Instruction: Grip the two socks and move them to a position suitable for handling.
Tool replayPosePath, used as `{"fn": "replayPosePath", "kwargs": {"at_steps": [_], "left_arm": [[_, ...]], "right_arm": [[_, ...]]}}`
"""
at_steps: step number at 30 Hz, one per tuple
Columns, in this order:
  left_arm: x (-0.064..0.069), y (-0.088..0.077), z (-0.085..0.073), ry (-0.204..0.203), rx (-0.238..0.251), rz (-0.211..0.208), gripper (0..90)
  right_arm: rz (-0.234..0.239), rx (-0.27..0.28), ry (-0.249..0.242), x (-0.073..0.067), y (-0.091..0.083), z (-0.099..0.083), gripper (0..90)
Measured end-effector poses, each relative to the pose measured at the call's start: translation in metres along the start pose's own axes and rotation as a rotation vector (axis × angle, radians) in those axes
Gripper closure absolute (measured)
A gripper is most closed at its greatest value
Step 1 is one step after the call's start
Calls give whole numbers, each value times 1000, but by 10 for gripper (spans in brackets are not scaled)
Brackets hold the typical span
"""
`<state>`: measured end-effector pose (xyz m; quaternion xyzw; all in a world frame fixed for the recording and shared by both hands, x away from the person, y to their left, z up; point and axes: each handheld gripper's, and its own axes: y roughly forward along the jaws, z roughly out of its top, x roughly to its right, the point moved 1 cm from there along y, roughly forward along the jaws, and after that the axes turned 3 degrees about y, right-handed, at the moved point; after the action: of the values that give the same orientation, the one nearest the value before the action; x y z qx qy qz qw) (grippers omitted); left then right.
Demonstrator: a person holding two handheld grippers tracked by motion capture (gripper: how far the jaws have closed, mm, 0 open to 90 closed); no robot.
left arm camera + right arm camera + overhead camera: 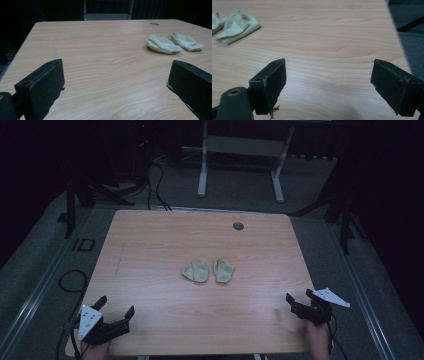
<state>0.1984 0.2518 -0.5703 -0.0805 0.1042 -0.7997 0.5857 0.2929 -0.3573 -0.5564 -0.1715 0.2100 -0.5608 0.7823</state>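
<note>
Two pale yellow-green folded socks lie side by side at the middle of the wooden table [150,245]: the left sock [195,270] and the right sock [224,270]. In the left gripper view both lie far ahead on the right, left sock [163,45] and right sock [186,42]. The right gripper view catches one sock [237,26] at its upper left. My left gripper [116,305] rests at the table's near left corner, open and empty. My right gripper [299,296] sits open at the near right edge, holding nothing.
A round grommet hole [238,225] sits near the table's far edge. Beyond the table stands a white metal frame [202,175] on a grey floor, with black cables [159,185] and dark stands at the left and right.
</note>
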Motion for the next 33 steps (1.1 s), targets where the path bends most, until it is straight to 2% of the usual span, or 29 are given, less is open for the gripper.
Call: {"fn": "replayPosePath", "kwargs": {"at_steps": [4,7,9,14,16,19,25,30,33], "left_arm": [[5,3,1,36,-5,8,9],[7,5,0,32,-6,1,9],[8,7,0,30,-15,-2,9],[10,8,0,29,-20,-24,9],[10,9,0,28,-20,-31,9],[11,10,-1,26,-23,-39,9],[11,10,-1,21,-30,-43,9],[10,9,-1,20,-27,-47,9],[11,10,-1,22,-28,-50,9]], "right_arm": [[22,-26,-41,-12,5,6,127],[56,-69,-58,-19,12,12,128],[49,-104,-77,-26,19,15,128],[110,-138,-95,-39,33,18,128],[121,-150,-92,-42,36,19,128],[138,-171,-115,-54,45,23,128],[150,-193,-170,-73,59,38,142],[175,-191,-182,-87,73,52,142],[185,-198,-207,-97,83,60,154]]}}
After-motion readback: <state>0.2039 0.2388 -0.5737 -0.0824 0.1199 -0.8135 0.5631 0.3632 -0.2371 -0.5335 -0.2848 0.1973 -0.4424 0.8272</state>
